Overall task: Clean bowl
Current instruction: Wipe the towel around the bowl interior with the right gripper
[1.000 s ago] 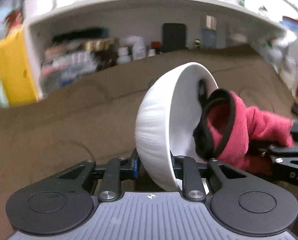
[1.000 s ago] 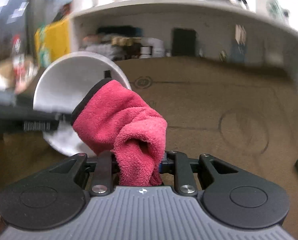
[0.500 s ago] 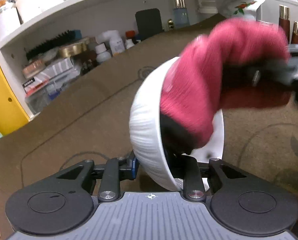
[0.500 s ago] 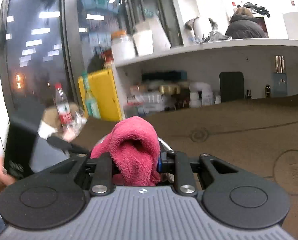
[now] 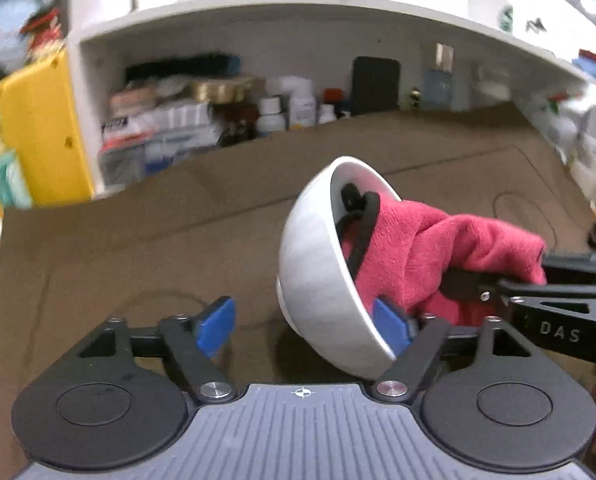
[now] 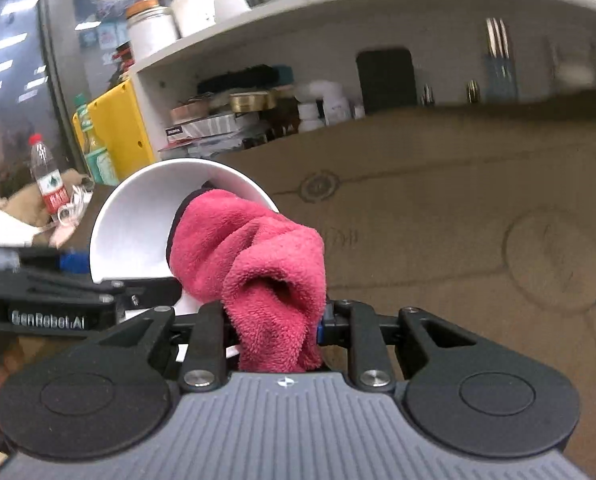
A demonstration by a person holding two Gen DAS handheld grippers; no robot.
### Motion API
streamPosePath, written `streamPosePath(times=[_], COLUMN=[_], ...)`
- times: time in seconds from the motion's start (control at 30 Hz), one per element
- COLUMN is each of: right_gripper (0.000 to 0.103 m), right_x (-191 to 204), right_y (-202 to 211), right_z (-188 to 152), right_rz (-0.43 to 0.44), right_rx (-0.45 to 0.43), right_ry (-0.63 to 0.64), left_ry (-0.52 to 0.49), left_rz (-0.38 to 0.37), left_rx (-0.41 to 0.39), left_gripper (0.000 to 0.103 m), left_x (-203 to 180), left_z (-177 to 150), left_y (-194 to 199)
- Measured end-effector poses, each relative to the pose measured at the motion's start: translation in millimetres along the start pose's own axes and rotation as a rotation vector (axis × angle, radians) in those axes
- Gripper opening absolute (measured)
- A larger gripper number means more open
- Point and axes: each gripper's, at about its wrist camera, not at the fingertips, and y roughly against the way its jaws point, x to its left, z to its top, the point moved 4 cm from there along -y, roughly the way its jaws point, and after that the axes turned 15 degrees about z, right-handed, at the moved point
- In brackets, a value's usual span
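My left claw (image 5: 303, 322) has just sprung apart off the tilted bowl (image 5: 321, 264), which could tumble onto the tabltop toward six o'clock while my right claw (image 6: 274, 320), clamped on the cloth (image 6: 254, 256), pushes inside.

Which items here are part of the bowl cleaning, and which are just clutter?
In use:
- white bowl
- pink cloth
- left hand-held gripper, jaws just opened
- right hand-held gripper, clamping the cloth

Lying about:
- water bottle
- yellow box
- shelf bottles

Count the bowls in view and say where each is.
1: a white bowl, tipped on its side over the brown mat, the red cloth pushed into it. Others may be hidden among the blurred shelf clutter.
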Motion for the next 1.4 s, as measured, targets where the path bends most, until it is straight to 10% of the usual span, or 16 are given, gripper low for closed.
streamPosePath(times=[0.33, 0.6, 0.8, 1.03, 1.17, 1.3, 1.4], right_gripper=[0.025, 0.025, 0.025, 0.025, 0.026, 0.026, 0.026], right_x=[4, 51, 93, 45, 19, 8, -5], right_y=[23, 21, 7, 12, 11, 7, 11], right_z=[-12, 8, 35, 12, -4, -8, -9], right_rz=[-0.044, -0.123, 0.13, -0.055, -0.073, -0.061, -0.014], right_rx=[0.017, -0.004, -0.15, -0.025, 0.038, 0.037, 0.023], right_ry=[0.089, 0.298, 0.326, 0.216, 0.151, 0.098, 0.018], left_ry=[-0.004, -0.27, -0.275, -0.312, -0.327, -0.23, -0.071], left_rz=[-0.05, -0.139, -0.143, -0.13, -0.11, -0.026, -0.013], left_rx=[0.01, 0.054, 0.06, 0.044, 0.026, -0.018, 0.016], left_gripper=[0.024, 0.025, 0.026, 0.026, 0.037, 0.084, 0.089], left_x=[-4, 4, 2, -1, -6, -10, -4], left_z=[-3, 10, 9, 18, 26, 27, 13], left_y=[-19, -16, -19, -21, -20, -14, -15])
